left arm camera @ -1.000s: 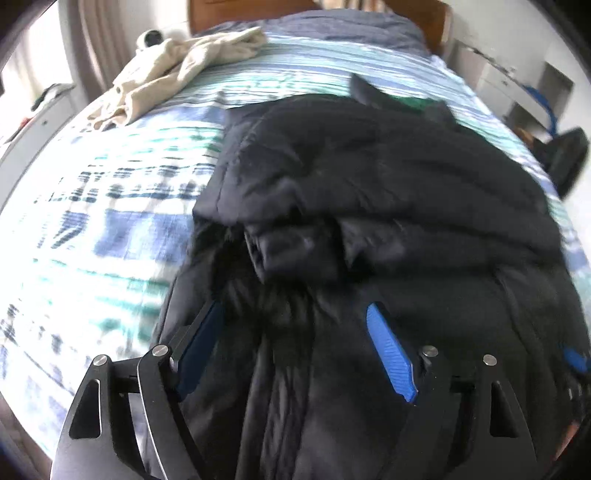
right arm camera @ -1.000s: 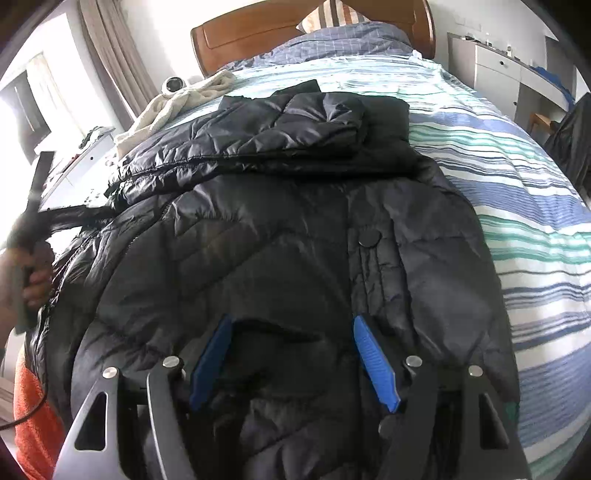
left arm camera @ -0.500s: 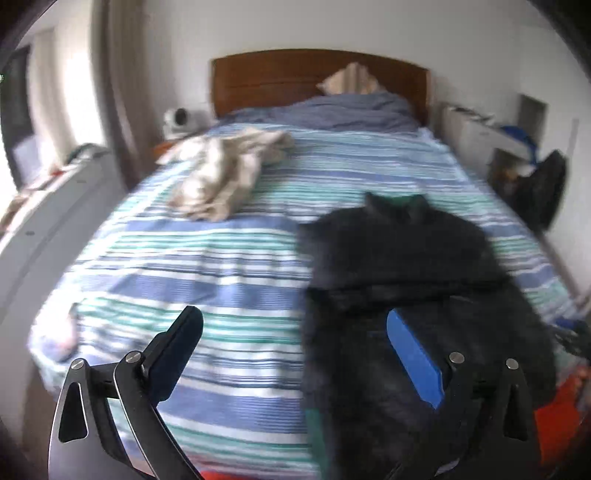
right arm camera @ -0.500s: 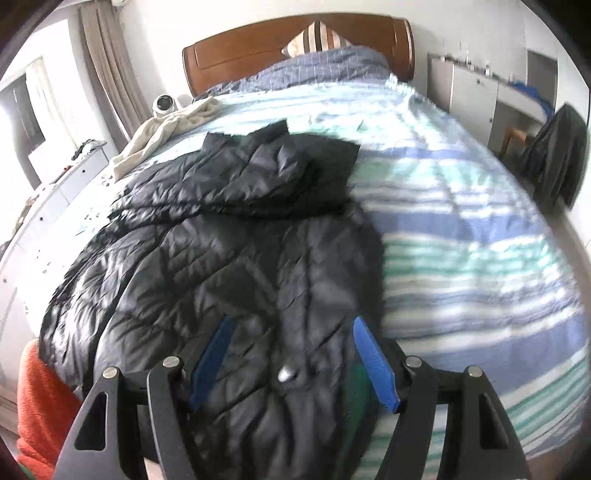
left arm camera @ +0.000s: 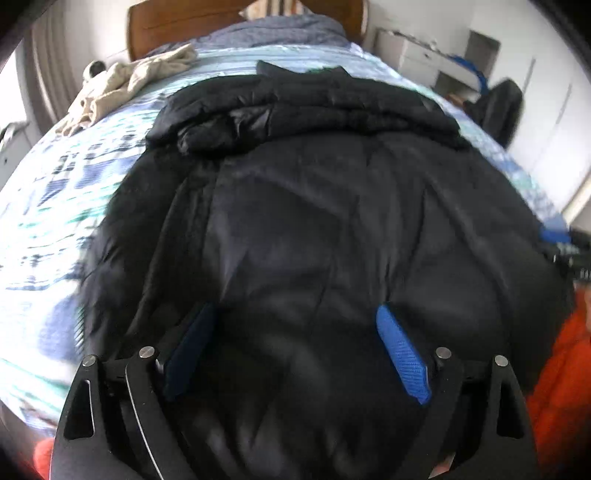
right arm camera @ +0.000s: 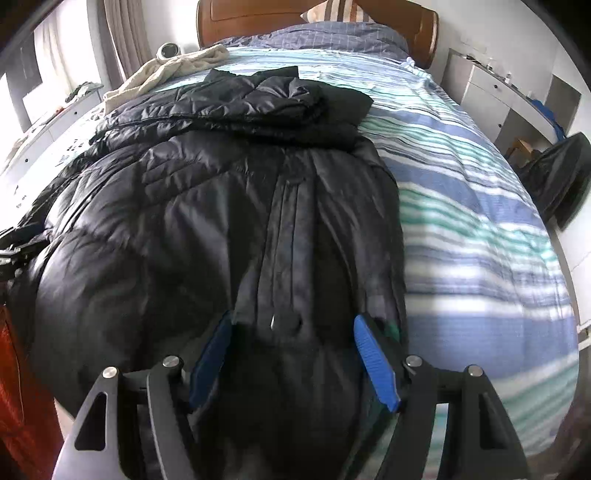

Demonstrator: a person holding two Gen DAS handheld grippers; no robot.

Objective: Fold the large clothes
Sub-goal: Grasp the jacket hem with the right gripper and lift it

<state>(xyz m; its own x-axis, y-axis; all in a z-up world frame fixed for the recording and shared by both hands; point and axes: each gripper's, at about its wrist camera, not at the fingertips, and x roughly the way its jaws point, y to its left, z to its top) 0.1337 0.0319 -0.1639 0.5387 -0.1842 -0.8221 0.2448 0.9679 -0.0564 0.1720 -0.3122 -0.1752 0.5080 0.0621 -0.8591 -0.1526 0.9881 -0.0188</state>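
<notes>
Striped bed (right arm camera: 461, 206) filling both views, wooden headboard (right arm camera: 421, 33) at the far end; black puffer jacket (left arm camera: 332, 229) spread lengthwise on it, long axis running from the near hem straight away toward the headboard, sleeves or upper part already folded across into a thick band (right arm camera: 258, 110) at the far end. Beige garment (left arm camera: 140, 77) crumpled apart near the far-left corner. Both grippers low over the near hem, pointing steeply down and along the jacket's length, so the cloth lies directly ahead and beneath each. Left gripper (left arm camera: 295, 350) over the jacket's left half, jaws wide and just now narrowing, black fabric between the blue pads (left arm camera: 402, 354) but no clear pinch visible. Right gripper (right arm camera: 291, 354) over the front placket and zipper (right arm camera: 284, 236), close to the jacket's right edge, jaws parted with a ridge of fabric bulging between them; pads beside the cloth, pressing not confirmed. Neither hand clearly nearer; likely a lengthwise fold of hem toward the band, needing both corners lifted together
</notes>
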